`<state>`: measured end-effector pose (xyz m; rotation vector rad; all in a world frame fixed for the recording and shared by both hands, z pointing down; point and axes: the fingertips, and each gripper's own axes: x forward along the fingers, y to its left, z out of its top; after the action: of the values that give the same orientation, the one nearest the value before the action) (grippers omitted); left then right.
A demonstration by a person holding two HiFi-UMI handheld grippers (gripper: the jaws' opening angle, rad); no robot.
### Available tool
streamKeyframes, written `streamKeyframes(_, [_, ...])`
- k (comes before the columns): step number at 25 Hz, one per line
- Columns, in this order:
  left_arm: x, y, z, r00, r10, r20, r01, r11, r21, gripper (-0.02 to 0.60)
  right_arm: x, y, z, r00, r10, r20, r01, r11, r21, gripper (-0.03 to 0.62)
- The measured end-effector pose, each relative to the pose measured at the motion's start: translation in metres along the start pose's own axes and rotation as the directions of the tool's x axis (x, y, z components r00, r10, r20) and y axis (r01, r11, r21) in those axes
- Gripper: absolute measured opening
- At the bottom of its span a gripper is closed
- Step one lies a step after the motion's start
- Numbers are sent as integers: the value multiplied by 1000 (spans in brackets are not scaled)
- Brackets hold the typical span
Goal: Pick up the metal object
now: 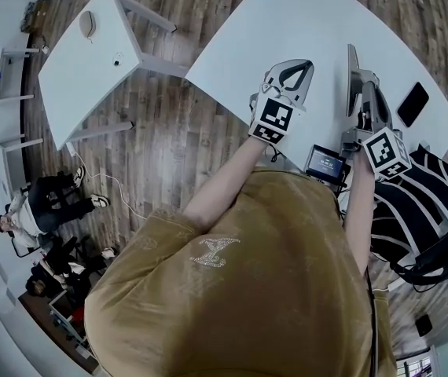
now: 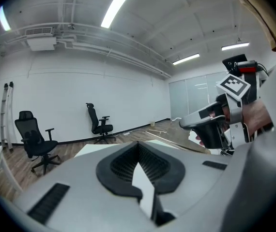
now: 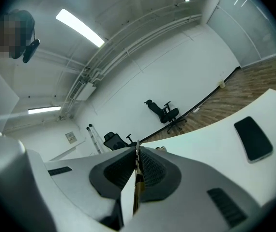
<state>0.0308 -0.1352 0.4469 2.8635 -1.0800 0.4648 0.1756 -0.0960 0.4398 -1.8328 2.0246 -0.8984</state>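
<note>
right gripper [image 3: 138, 146]: jaws closed on a thin flat strip, seen edge-on between the pads with a brownish metallic sheen. This is read as the metal object [image 3: 137, 180]; nothing more of its shape can be made out. It is held above the right near part of the counter [image 1: 287, 22], with the gripper rolled onto its side in the head view. left gripper [image 2: 139, 145]: jaws shut tip to tip with nothing between them; only white counter is seen through the gap behind the tips. It is held just left of the right gripper, over the counter's near edge, and both are pointed far. A black phone [image 1: 413, 104] is laid flat on the counter to the right of the right gripper, apart from the jaws. A small screened device [image 1: 324, 162] is seen at the near edge between the two forearms. A second white table [image 1: 82, 61] is set off to the left on the wood floor [image 1: 153, 140]. A black office chair [image 2: 35, 141] is seen by the far wall.
</note>
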Motion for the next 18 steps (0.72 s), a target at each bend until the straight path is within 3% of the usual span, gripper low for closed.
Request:
streamKeyframes(8, [-8, 7, 46, 995, 28, 93, -28, 1000, -7, 6, -16, 21, 31, 997, 11, 77, -2, 993, -115, 28])
streamKeyframes(18, [-18, 10, 81, 988, 46, 146, -43, 999, -22, 6, -34, 37, 59, 983, 30, 181, 2, 985, -173, 28])
